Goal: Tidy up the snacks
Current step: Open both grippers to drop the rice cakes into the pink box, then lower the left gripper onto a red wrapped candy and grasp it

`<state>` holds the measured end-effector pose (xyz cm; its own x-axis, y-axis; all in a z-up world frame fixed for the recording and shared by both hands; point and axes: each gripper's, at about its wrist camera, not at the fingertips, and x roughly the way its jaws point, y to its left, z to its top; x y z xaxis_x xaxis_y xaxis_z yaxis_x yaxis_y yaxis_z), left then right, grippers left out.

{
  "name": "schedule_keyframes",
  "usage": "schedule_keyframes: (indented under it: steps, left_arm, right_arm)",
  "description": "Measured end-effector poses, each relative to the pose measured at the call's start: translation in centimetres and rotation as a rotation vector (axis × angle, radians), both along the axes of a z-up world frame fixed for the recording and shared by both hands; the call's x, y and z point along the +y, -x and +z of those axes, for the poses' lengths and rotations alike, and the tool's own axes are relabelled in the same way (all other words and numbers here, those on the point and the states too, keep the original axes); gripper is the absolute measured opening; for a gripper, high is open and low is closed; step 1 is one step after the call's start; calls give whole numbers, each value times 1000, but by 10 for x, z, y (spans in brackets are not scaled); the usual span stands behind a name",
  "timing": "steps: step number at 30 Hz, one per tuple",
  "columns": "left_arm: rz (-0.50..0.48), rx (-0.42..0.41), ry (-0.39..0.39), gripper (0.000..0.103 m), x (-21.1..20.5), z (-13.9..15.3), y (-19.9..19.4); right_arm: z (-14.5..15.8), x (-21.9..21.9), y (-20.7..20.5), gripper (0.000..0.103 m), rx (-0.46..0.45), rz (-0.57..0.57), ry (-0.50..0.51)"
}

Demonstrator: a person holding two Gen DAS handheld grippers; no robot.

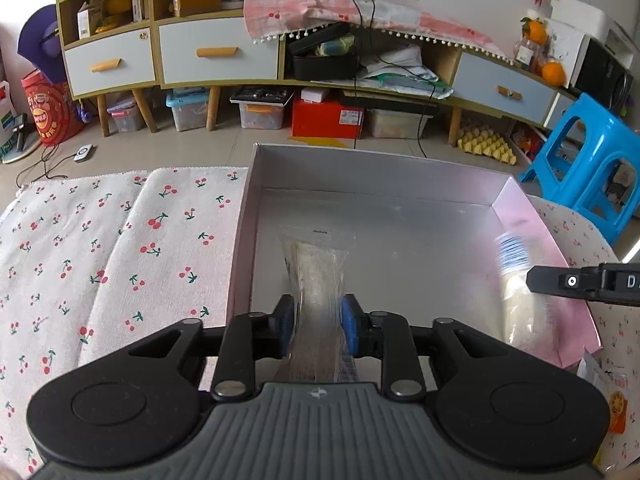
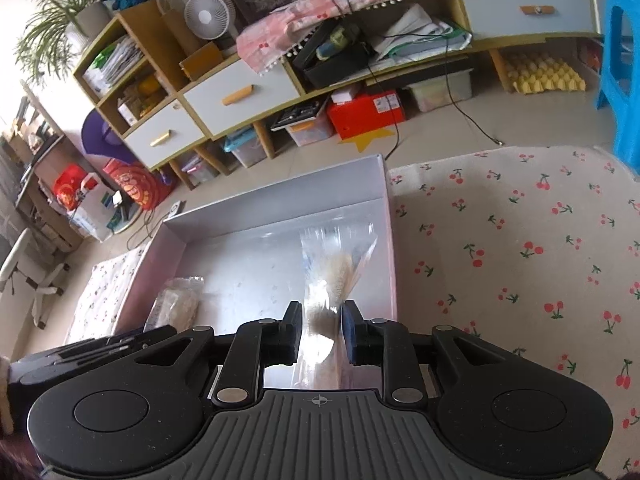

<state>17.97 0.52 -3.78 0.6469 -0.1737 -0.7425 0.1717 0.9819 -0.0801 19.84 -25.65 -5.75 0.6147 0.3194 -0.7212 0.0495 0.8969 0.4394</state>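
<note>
Reaching forward over the near edge of the box [image 1: 400, 236], the left gripper [image 1: 316, 322] points level into it, its jaws clamped on a clear snack bag [image 1: 316, 268] that sticks out ahead between the blue pads [image 1: 349, 322] and hangs above the box floor near the left wall. The right gripper [image 2: 320, 330] reaches in from the other side, tilted so the room leans in its view, and its jaws are clamped on a second clear bag [image 2: 340, 264] holding something pale and fluffy; this bag stands out ahead of the jaws, close to the box's right wall. In the left wrist view the right gripper's tip [image 1: 584, 282] shows at the right edge, with its bag [image 1: 516, 280] blurred beside the pink wall. In the right wrist view the left gripper [image 2: 92, 350] lies low at the left, its bag [image 2: 176, 306] over the box floor. The box sits on a worktop covered by a cherry-print cloth [image 2: 520, 248].
</note>
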Motion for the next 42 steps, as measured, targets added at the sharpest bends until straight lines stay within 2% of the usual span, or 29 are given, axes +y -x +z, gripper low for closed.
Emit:
schedule_keyframes:
  steps: [2, 3, 5, 7, 10, 12, 14, 19, 26, 32, 35, 40, 42]
  left_arm:
    - [0, -3, -5, 43, -2, 2, 0]
    - [-2, -4, -3, 46, -2, 3, 0]
    - [-17, 6, 16, 60, -2, 6, 1]
    - [-23, 19, 14, 71, -3, 9, 2]
    - [-33, 13, -7, 79, -6, 16, 7]
    - [-32, 6, -8, 86, -6, 22, 11]
    - [-33, 2, -1, 95, -5, 28, 16]
    - [-20, -4, 19, 103, 0, 43, 32]
    - [8, 17, -15, 103, 6, 47, 56]
    - [35, 64, -38, 103, 14, 45, 75]
    - [84, 92, -23, 103, 20, 41, 82]
    - [81, 114, 22, 102, 33, 30, 99]
    - [59, 157, 30, 95, 36, 24, 100]
  right_arm:
    - [4, -3, 1, 36, -11, -12, -14]
    - [6, -4, 2, 43, -16, -17, -21]
    - [12, -6, 4, 50, -27, -28, -28]
    - [18, -6, 6, 52, -33, -27, -24]
    - [32, -4, 12, 64, -51, -21, -11]
    - [43, -3, 17, 77, -70, -28, -7]
    - [55, -4, 22, 82, -84, -38, -20]
    - [77, 1, 36, 87, -93, -22, -6]
    - [90, 19, 60, 88, -64, 28, 82]
    - [89, 33, 81, 89, -27, 67, 118]
    - [87, 41, 91, 89, -17, 92, 133]
    - [75, 53, 110, 89, -19, 152, 124]
    - [70, 59, 113, 89, 3, 180, 133]
